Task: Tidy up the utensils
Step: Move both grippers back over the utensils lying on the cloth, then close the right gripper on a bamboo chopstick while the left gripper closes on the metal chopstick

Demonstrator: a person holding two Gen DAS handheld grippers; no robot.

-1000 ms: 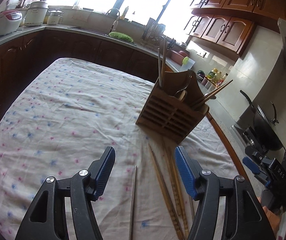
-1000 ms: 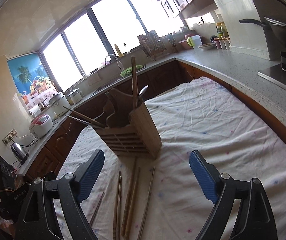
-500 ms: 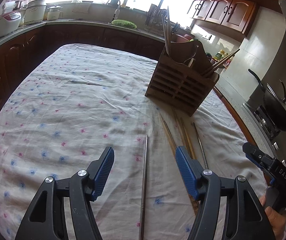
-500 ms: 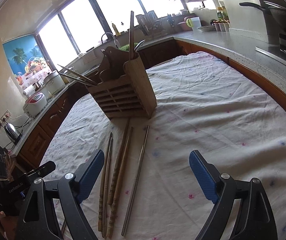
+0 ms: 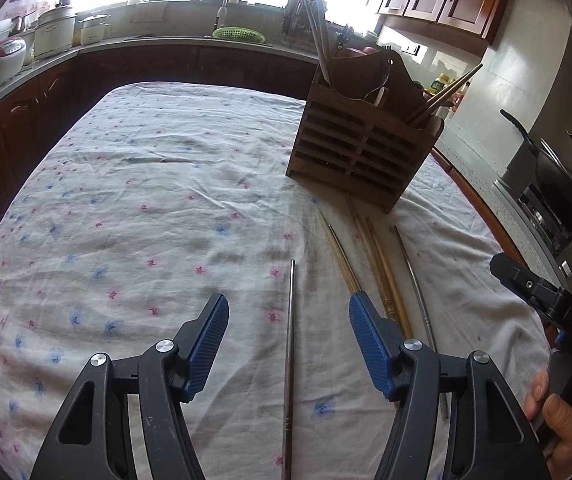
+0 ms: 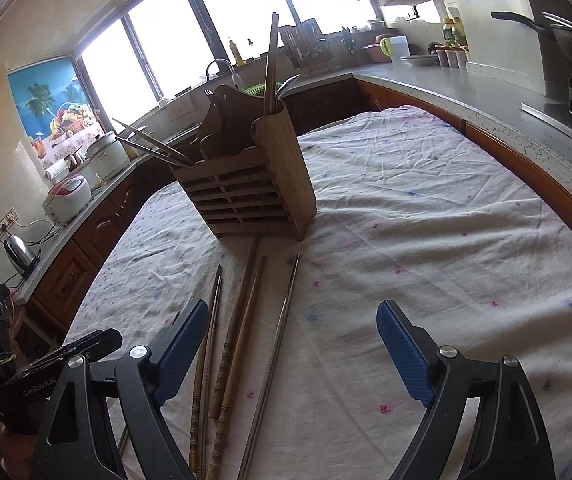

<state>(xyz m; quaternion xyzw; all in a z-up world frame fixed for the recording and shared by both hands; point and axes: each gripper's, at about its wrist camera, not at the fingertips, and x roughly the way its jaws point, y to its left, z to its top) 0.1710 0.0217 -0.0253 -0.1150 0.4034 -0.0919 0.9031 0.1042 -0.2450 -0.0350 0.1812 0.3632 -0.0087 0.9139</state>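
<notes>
Hovering left gripper: released, straddling the metal chopstick for pickup
Right gripper: released, empty
Chopsticks: near surface, awaiting sorting
Holder: far, upright, slots accessible

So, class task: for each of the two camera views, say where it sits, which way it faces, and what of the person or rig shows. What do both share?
Left wrist: on the left gripper, angled down at a metal chopstick between its open fingers; the right gripper and a hand show at right.
Right wrist: on the right gripper, open, angled down at the loose chopsticks; the left gripper shows at left.
Shared: wooden utensil holder, loose chopsticks, floral cloth.
</notes>
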